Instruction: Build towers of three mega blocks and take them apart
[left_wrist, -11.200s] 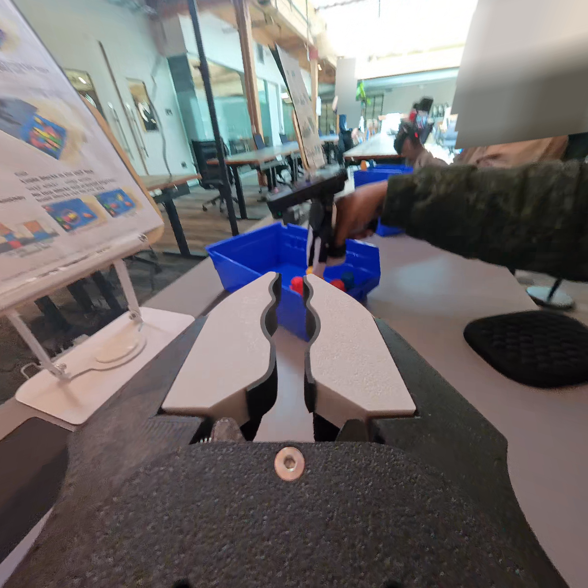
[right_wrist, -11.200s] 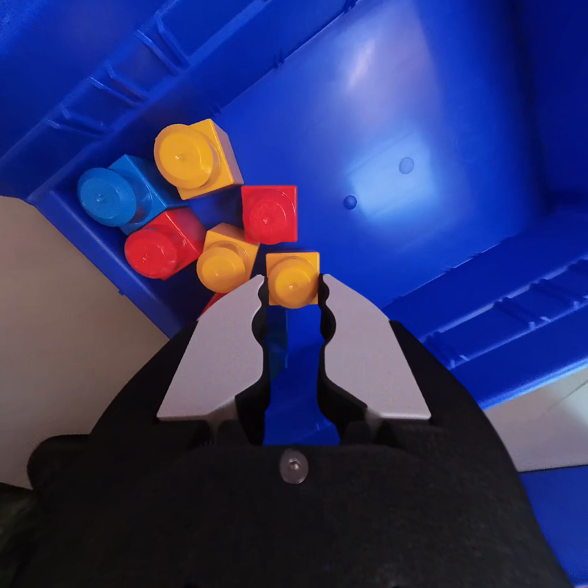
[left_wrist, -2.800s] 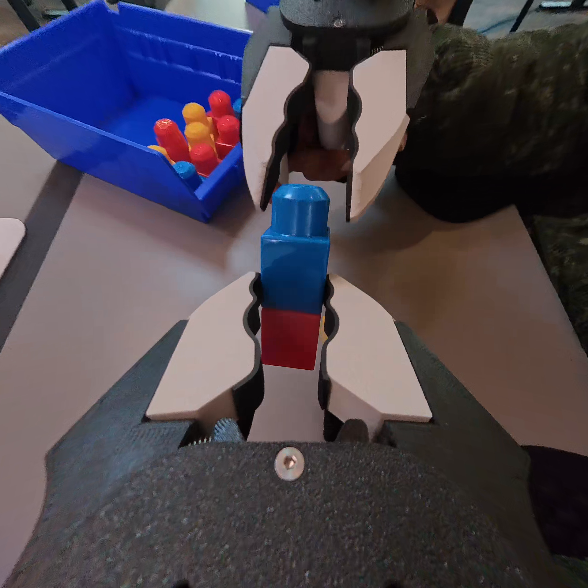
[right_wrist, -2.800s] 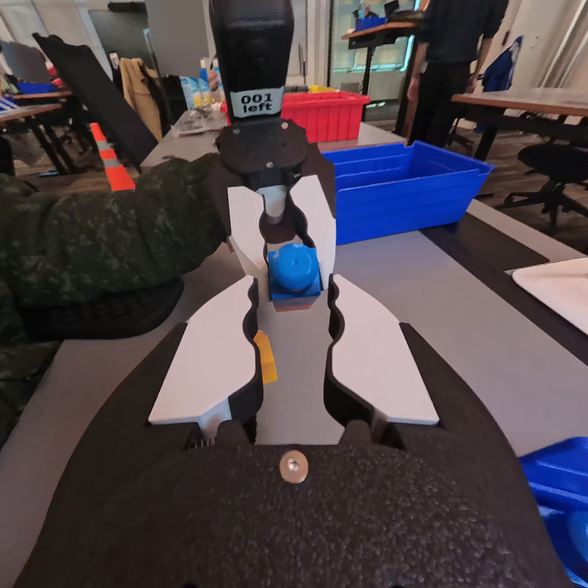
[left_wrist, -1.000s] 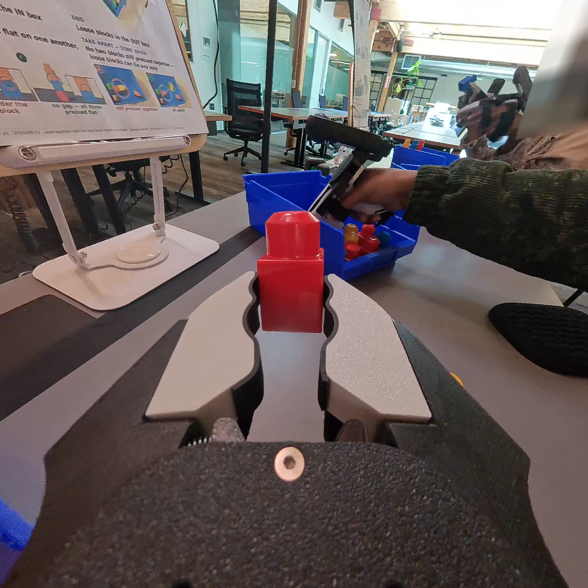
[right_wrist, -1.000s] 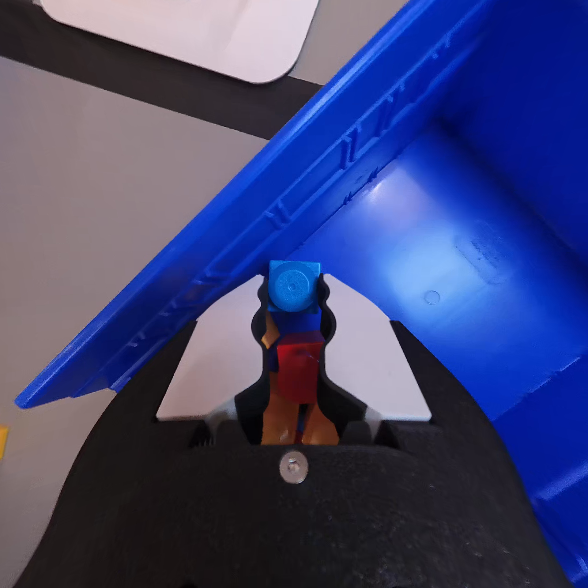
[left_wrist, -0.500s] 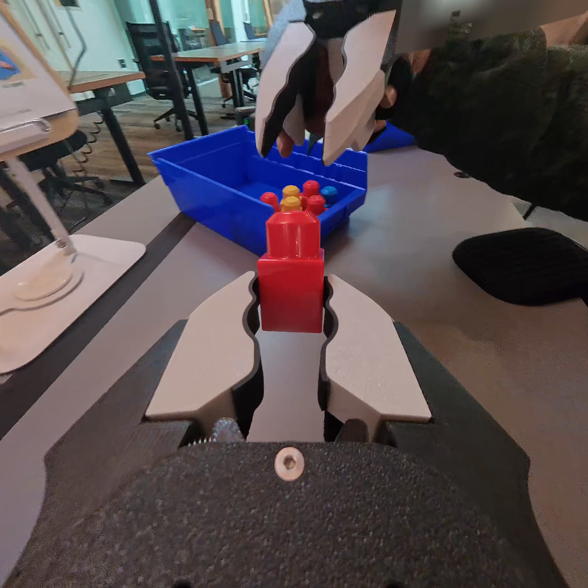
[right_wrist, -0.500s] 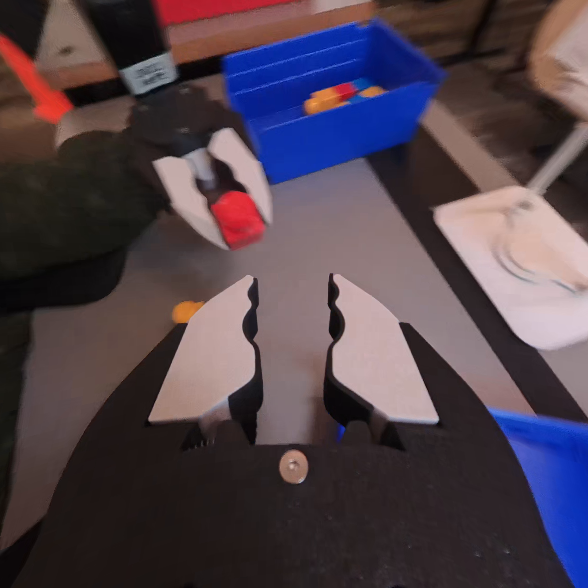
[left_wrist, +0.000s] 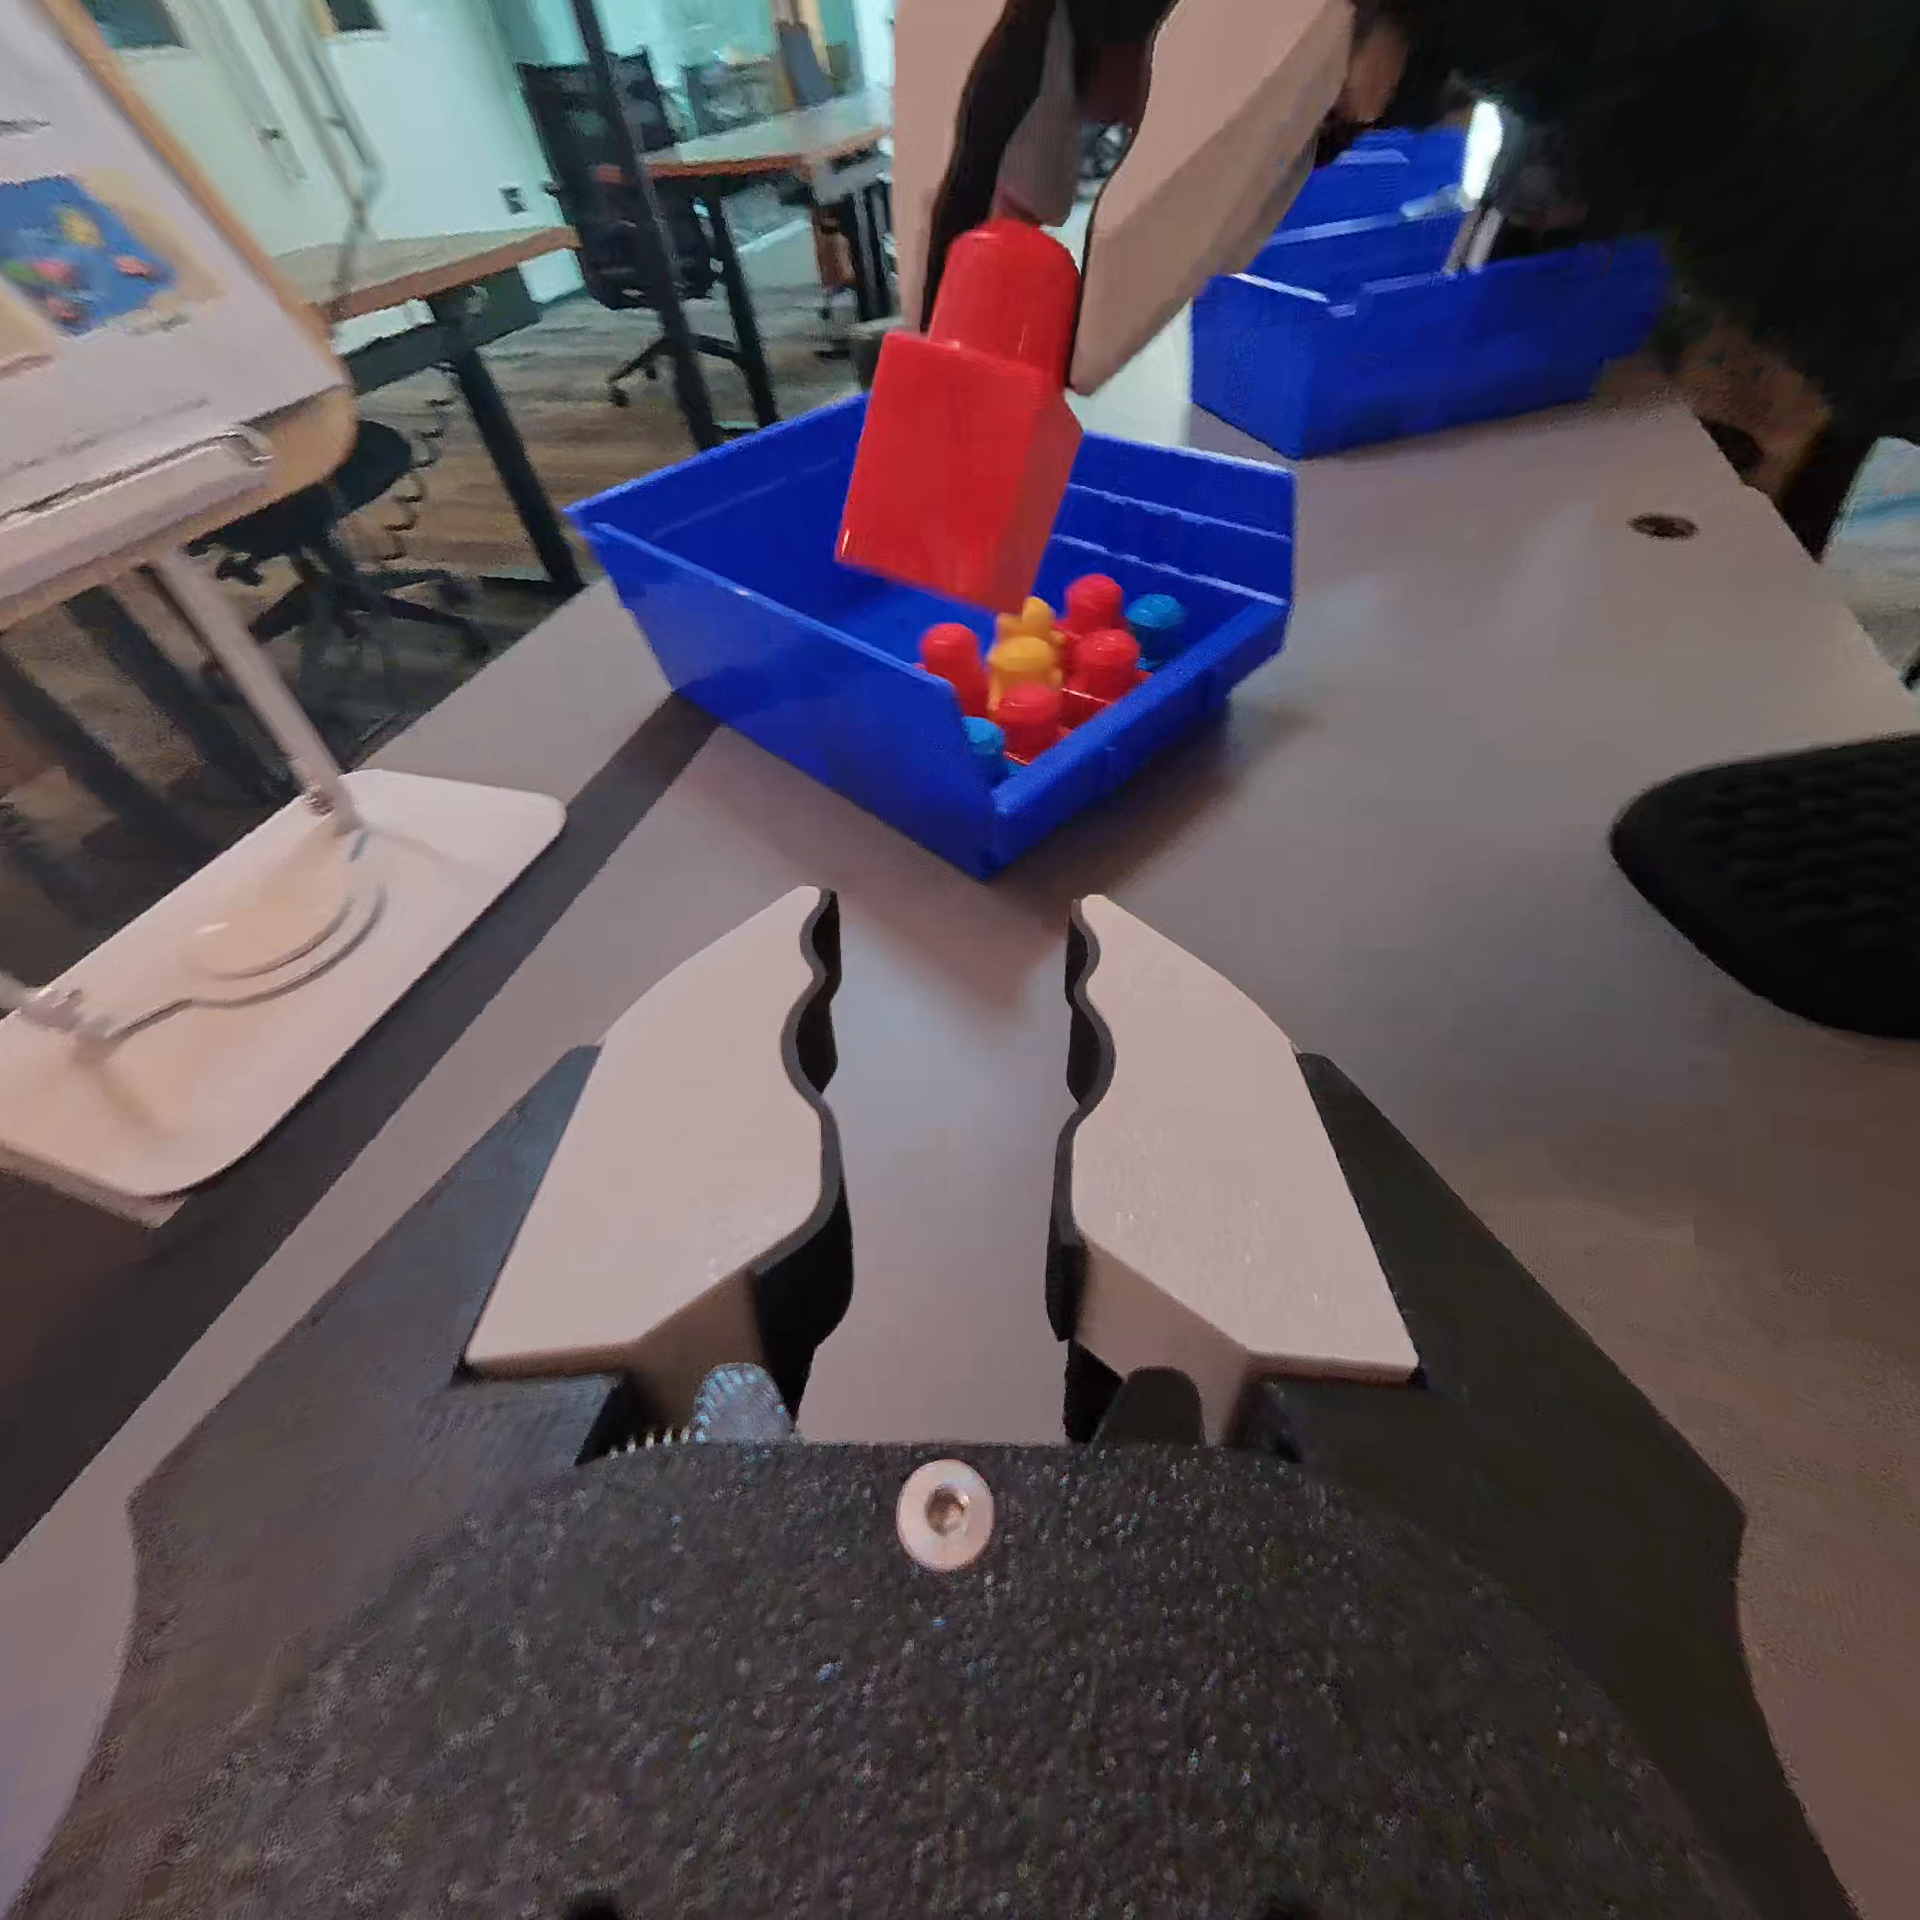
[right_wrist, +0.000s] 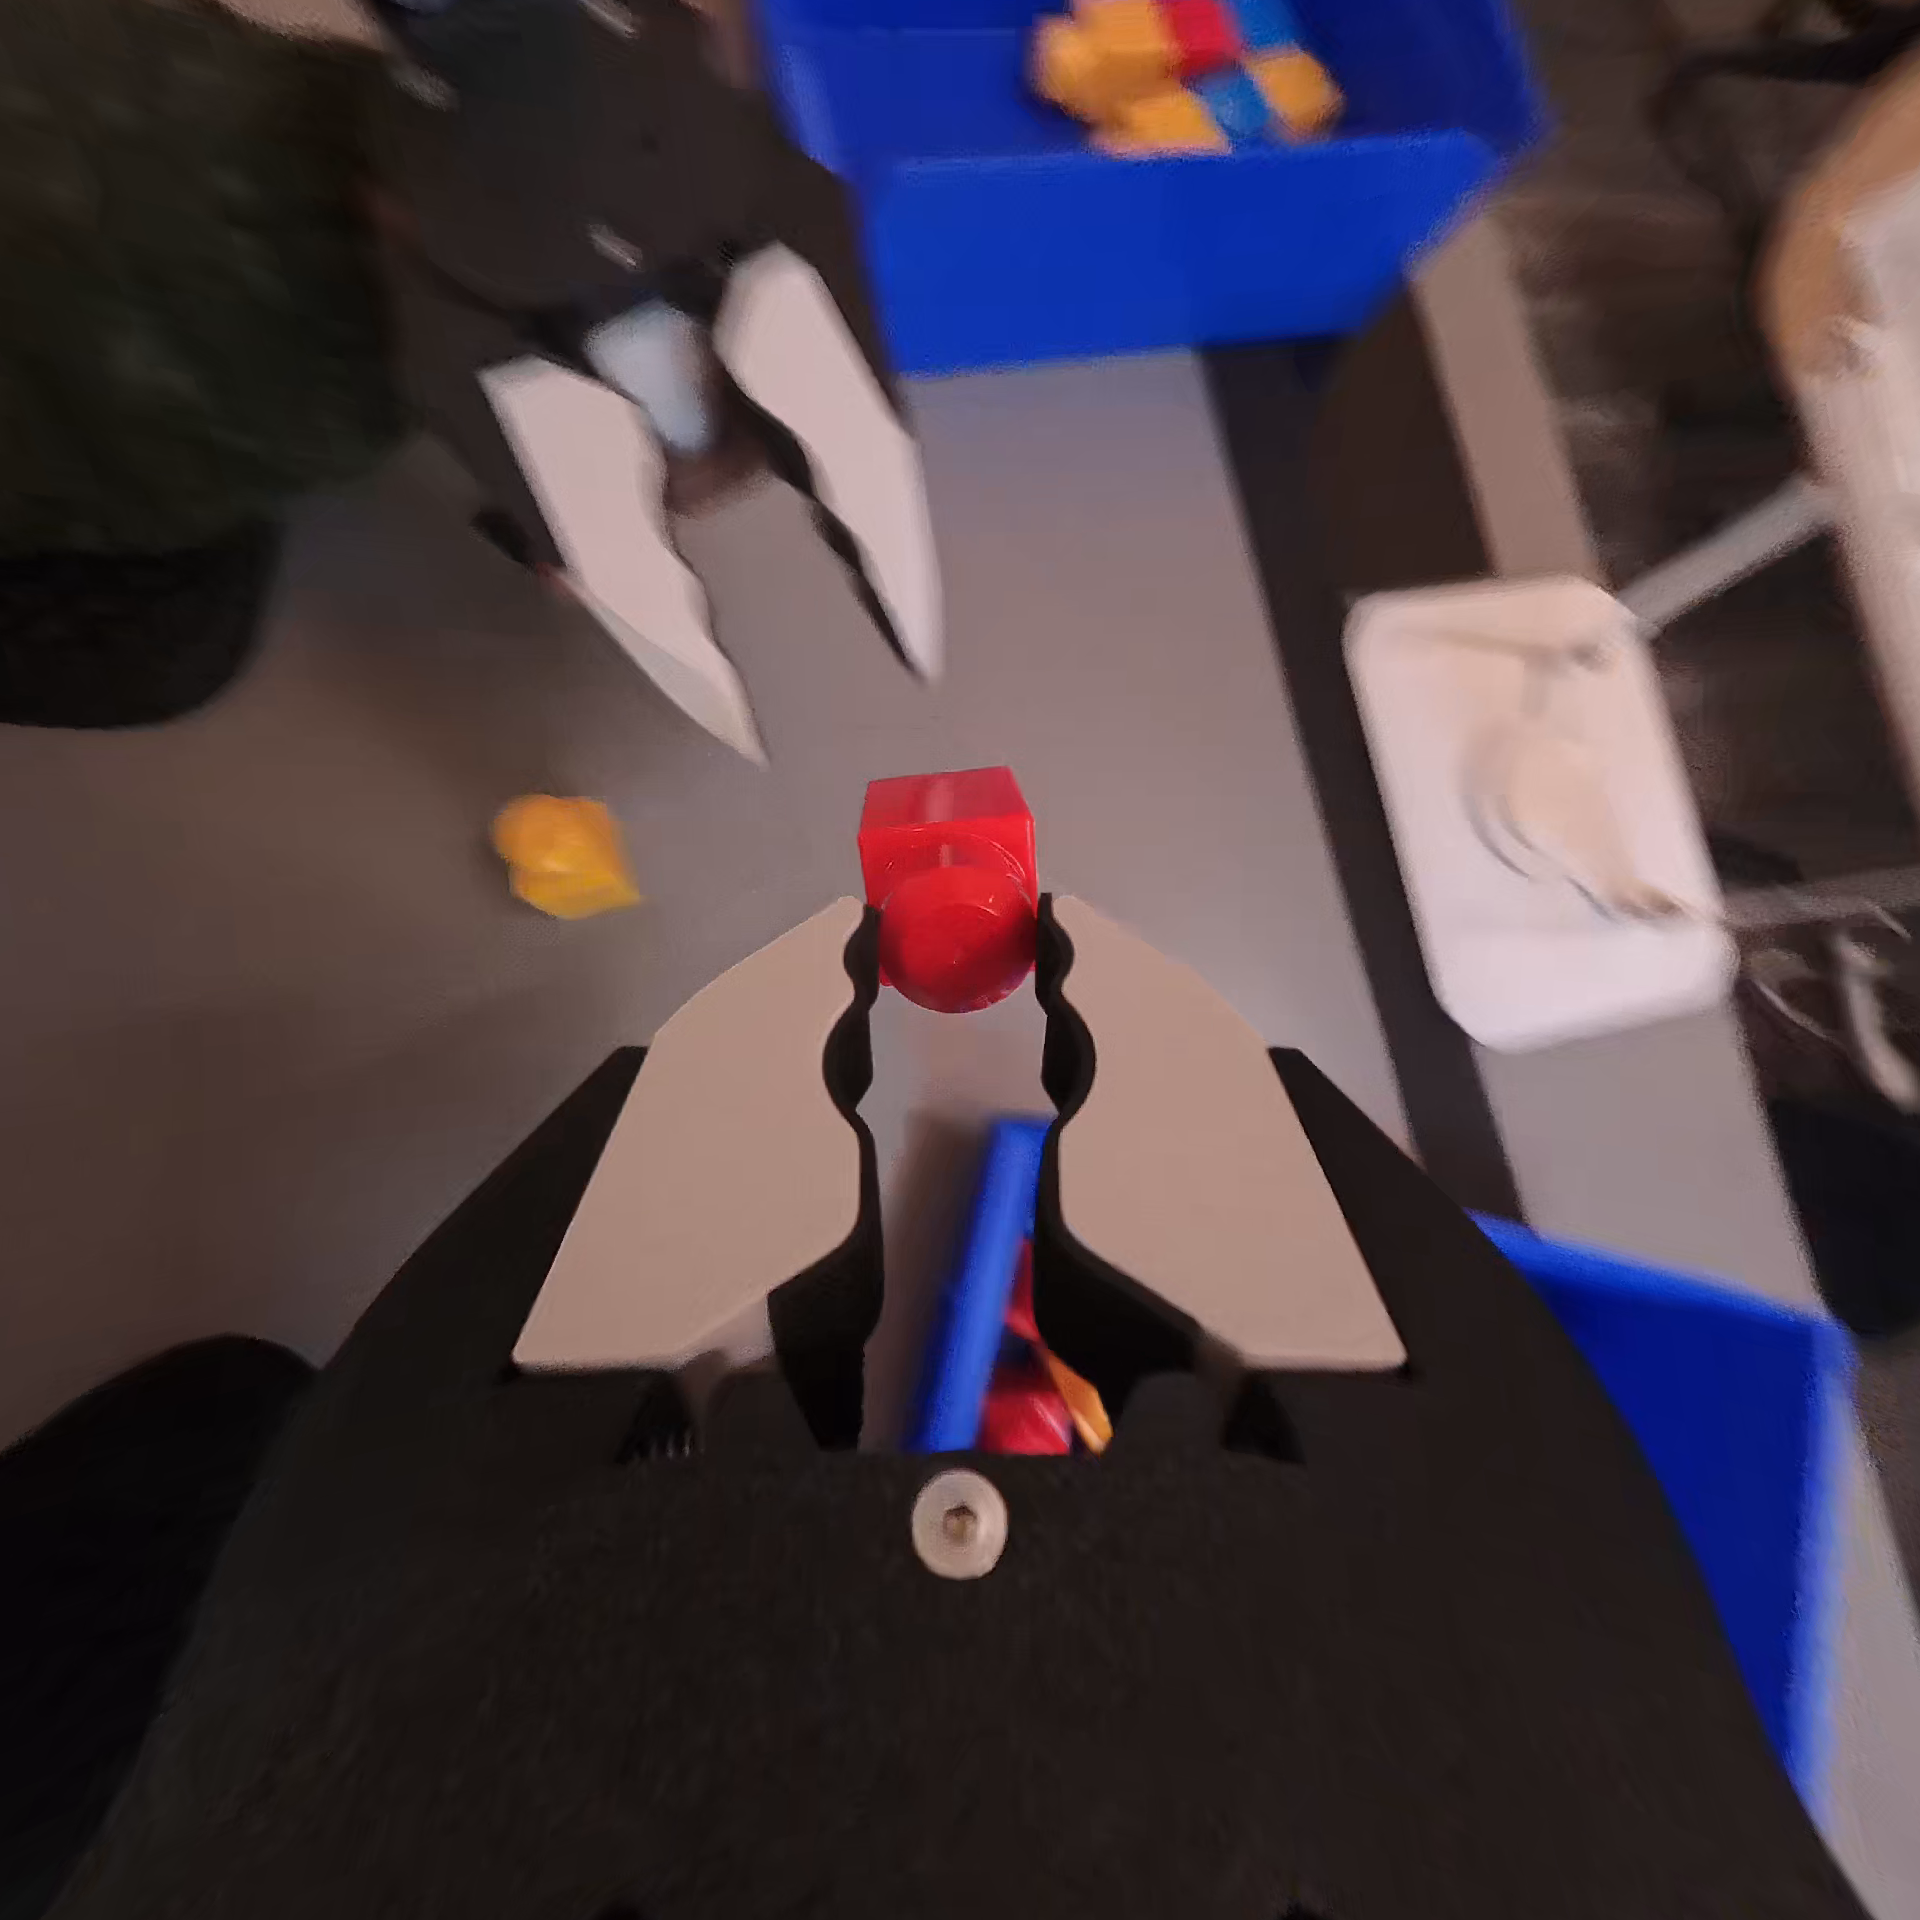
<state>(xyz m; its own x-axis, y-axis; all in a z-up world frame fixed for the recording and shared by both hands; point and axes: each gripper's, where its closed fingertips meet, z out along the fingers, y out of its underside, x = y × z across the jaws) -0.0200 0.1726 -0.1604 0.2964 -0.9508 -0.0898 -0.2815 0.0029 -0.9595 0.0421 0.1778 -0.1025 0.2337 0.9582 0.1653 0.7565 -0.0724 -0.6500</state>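
My right gripper (right_wrist: 956, 914) is shut on the round stud of a red mega block (right_wrist: 945, 821) and holds it in the air, tilted. In the left wrist view the red block (left_wrist: 961, 436) hangs from that gripper (left_wrist: 1003, 312) above a blue bin (left_wrist: 790, 665) that holds several red, yellow and blue blocks (left_wrist: 1039, 665). My left gripper (left_wrist: 951, 914) is open and empty, low over the table in front of that bin. It also shows open in the right wrist view (right_wrist: 836, 707). A yellow block (right_wrist: 566, 852) lies loose on the grey table.
A second blue bin (right_wrist: 1143, 260) with several blocks stands beyond the left gripper. Another blue bin (left_wrist: 1403, 343) is at the back right. A white sign stand base (left_wrist: 239, 966) is on the left and a black pad (left_wrist: 1787, 883) on the right. Spacing between my two grippers at the tips: around 9 centimetres.
The red block has passed from my left gripper to my right. The left opened and let go; the right, open half a second ago, closed on the stud and lifted the block.
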